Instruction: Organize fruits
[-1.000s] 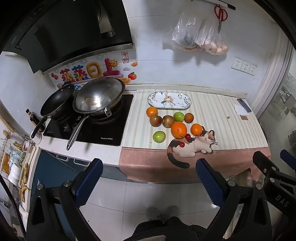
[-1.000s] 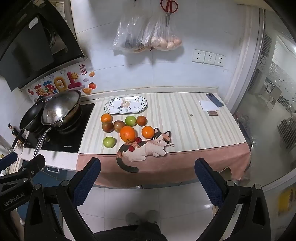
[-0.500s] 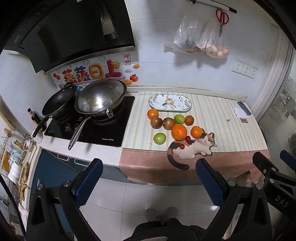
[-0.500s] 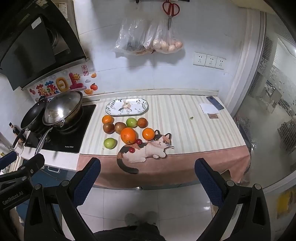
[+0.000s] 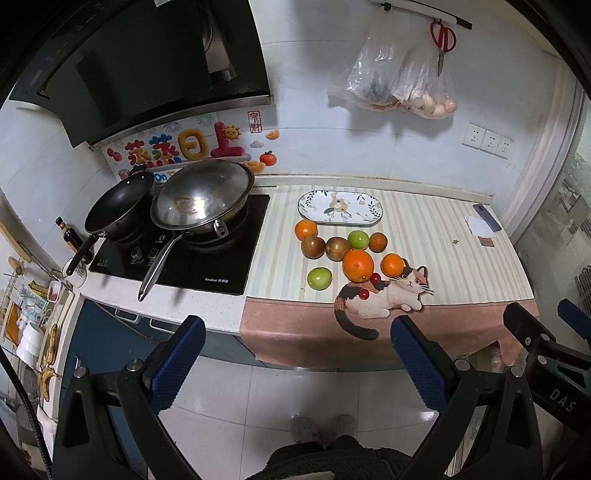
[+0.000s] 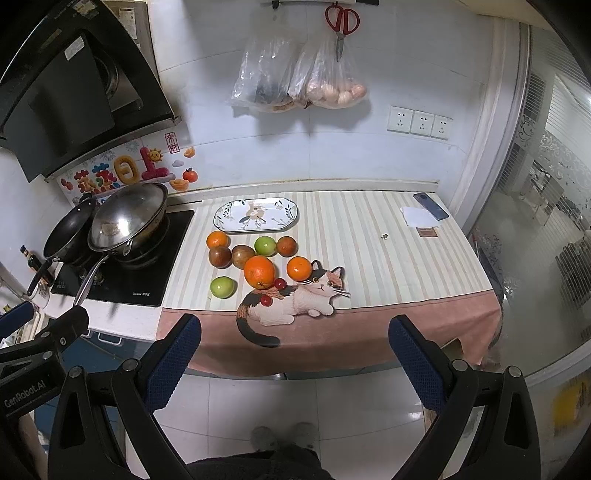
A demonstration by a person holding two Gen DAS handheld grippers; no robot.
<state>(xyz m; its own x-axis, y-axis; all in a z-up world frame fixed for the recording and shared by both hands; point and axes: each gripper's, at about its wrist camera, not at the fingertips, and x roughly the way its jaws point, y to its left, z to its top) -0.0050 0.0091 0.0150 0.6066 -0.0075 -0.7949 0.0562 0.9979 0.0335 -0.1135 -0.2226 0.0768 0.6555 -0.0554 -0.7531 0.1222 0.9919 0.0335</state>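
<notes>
Well back from the bench, both grippers hang over the tiled floor with nothing held. The left gripper has its fingers spread wide apart, and the right gripper likewise shows its fingers parted and empty.

The fruits sit in a loose cluster on the striped cloth, just near of the oval patterned plate, which holds no fruit. A small orange lies at the far left of the group, with two brownish fruits side by side just near of it. A green apple and a reddish-brown fruit sit to their right. The big orange rests in the middle, touching one of the brownish fruits, and another orange lies to its right against the printed cat. A second green apple sits apart at the near left. Two cherry tomatoes rest on the cat print, one just beside the big orange.

Left of the cloth, a steel wok and a black pan stand on the hob. Bags and red scissors hang on the wall.
</notes>
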